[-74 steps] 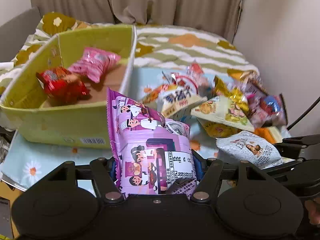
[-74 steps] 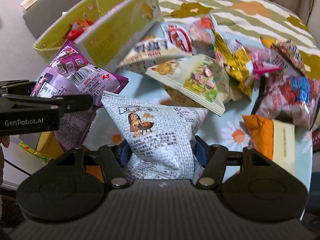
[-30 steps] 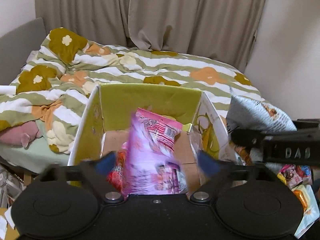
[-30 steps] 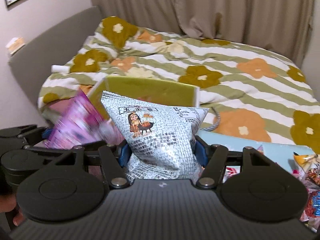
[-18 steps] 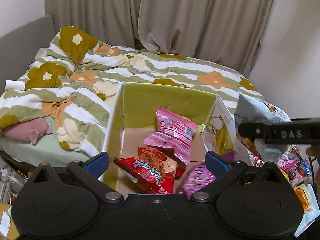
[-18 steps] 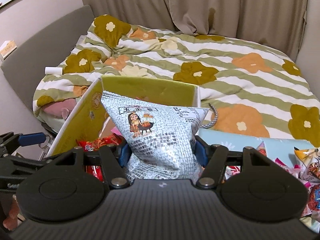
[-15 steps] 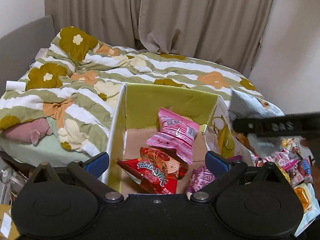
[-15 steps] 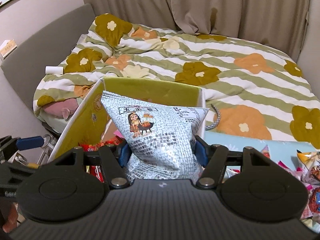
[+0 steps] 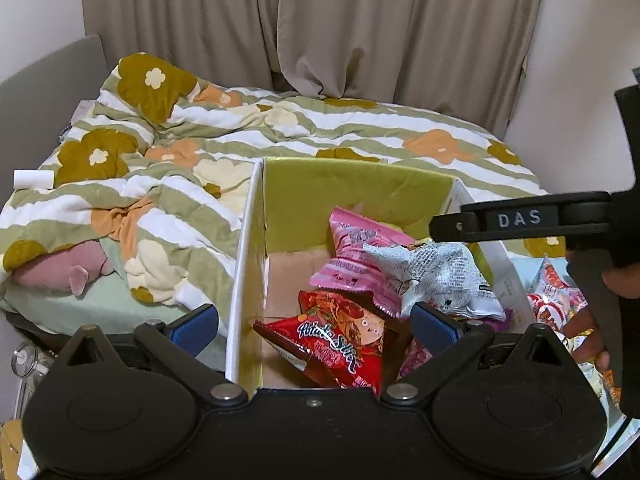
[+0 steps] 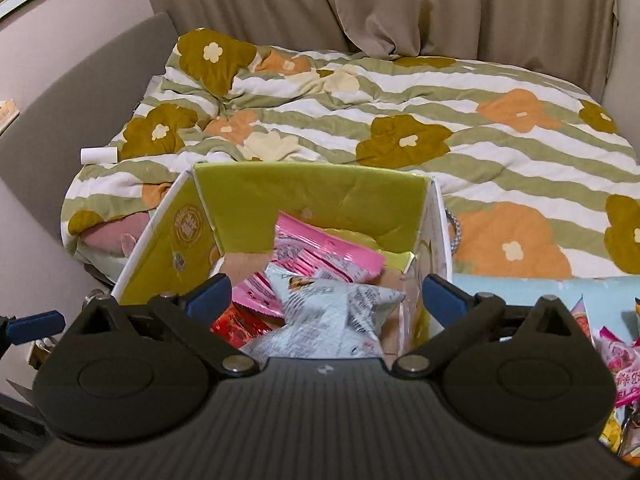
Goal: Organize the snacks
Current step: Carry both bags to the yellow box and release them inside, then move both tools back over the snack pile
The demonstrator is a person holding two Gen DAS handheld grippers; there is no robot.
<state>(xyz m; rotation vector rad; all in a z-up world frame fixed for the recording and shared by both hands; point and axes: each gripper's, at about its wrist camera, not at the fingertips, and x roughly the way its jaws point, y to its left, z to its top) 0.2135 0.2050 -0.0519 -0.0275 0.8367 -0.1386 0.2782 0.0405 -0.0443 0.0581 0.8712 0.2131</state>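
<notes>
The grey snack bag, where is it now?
The grey snack bag lies inside the green box, on the pink bag, right of the red bag.

Black hand-held gripper [image 9: 314,326], blue pads [image 9: 194,326]

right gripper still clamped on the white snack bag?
No: the right gripper stands open above the box, with the white snack bag lying loose inside.

Box [image 9: 356,192] open on top; snack packets [image 9: 436,276] crowd its right half.
</notes>
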